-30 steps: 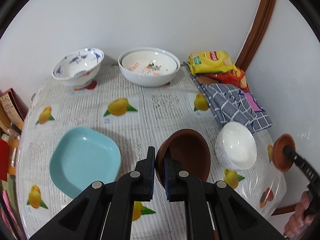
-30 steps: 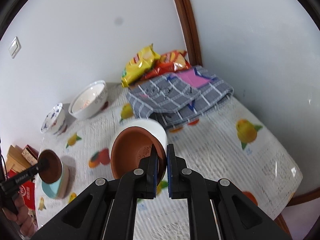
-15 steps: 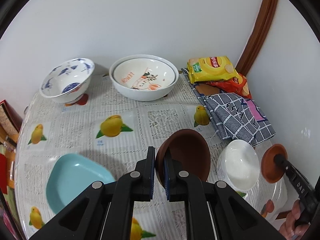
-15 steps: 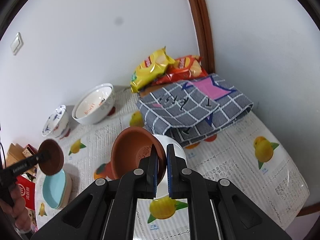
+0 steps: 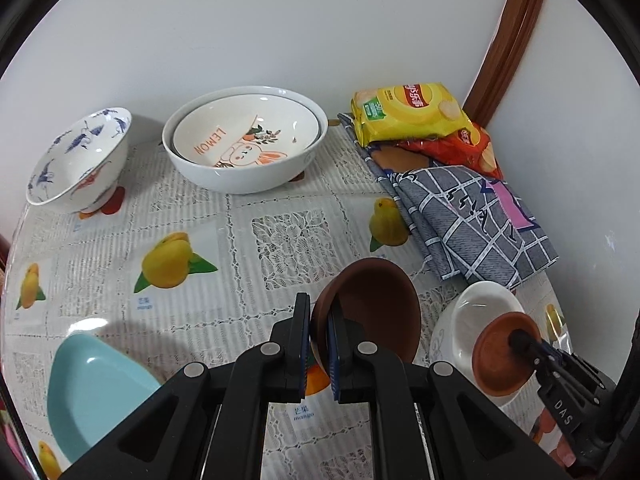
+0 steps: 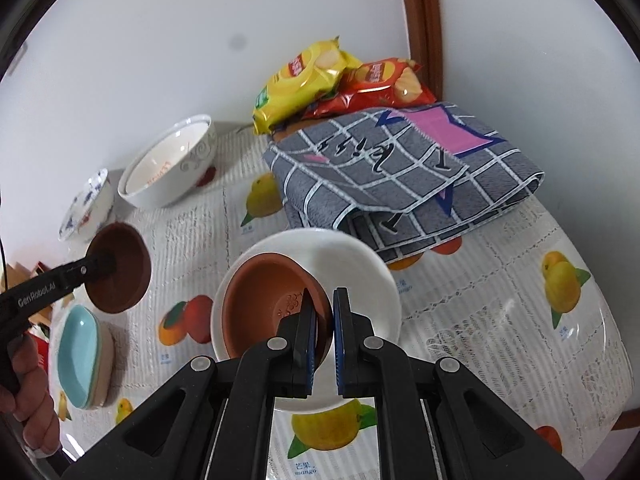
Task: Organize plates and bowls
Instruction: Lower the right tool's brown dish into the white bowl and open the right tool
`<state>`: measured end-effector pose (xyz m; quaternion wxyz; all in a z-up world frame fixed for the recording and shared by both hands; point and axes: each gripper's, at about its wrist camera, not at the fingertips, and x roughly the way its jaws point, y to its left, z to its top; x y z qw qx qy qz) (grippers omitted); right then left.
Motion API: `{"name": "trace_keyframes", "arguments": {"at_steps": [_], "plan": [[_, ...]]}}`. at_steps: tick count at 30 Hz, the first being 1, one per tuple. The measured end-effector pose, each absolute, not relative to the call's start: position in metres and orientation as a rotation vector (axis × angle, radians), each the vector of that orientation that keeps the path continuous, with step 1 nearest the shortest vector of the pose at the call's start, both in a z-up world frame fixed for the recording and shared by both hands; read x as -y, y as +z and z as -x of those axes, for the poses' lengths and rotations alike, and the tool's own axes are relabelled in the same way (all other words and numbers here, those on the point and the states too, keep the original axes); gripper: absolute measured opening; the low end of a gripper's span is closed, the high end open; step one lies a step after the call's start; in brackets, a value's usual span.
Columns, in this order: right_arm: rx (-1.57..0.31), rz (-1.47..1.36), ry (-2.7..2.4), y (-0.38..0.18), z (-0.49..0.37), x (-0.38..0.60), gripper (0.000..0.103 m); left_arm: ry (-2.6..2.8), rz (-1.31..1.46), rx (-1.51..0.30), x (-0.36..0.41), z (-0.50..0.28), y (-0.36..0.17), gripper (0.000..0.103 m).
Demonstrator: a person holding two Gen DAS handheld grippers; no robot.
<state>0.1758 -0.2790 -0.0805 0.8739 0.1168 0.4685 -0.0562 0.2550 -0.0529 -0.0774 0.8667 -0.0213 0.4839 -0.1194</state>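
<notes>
While both grippers pinch only the thin rim of a dish, the main risk is a slip. The right gripper [image 6: 324,320] has its jaws nearly closed on the near edge of a small terracotta-orange clay saucer [image 6: 268,304], which hangs tilted just over the plain white ceramic bowl [image 6: 360,264] at the centre of the right wrist view; whether saucer and bowl touch I cannot tell. If the jaws let go while it is this tilted, it could clatter against the white rim or land crooked.

The left gripper [image 5: 318,344] has its jaws closed likewise on the rim of a dark brown clay bowl [image 5: 376,304], held above the desk [image 5: 240,208] at lower centre of the left wrist view, near the white bowl. Both dishes are close together, so they could knock if moved at once.

Further out, a light blue square plate [image 5: 96,384] lies at lower left. At the right, a folded grey checked cloth [image 6: 400,176] lies just beside the white bowl, crowding that side. Against the wall stand a blue-patterned white bowl [image 5: 76,156], a large white bowl holding a "LEMON" rabbit plate [image 5: 244,140], and yellow and red crisp packets [image 5: 404,114].
</notes>
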Motion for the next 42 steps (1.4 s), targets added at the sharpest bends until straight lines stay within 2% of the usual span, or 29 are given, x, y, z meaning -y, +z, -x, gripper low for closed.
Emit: {"name": "trace_keyframes", "arguments": {"at_steps": [19,42], "plan": [[-1.021,-0.267,-0.158,-0.108,-0.179,0.288,0.008,-0.266,0.076,-1.050,0.039,-0.262,-0.090,0.008],[-1.006,-0.141,-0.192,-0.120,-0.190,0.265,0.008,-0.276,0.057,-1.038,0.045,-0.256,-0.085,0.008]]}}
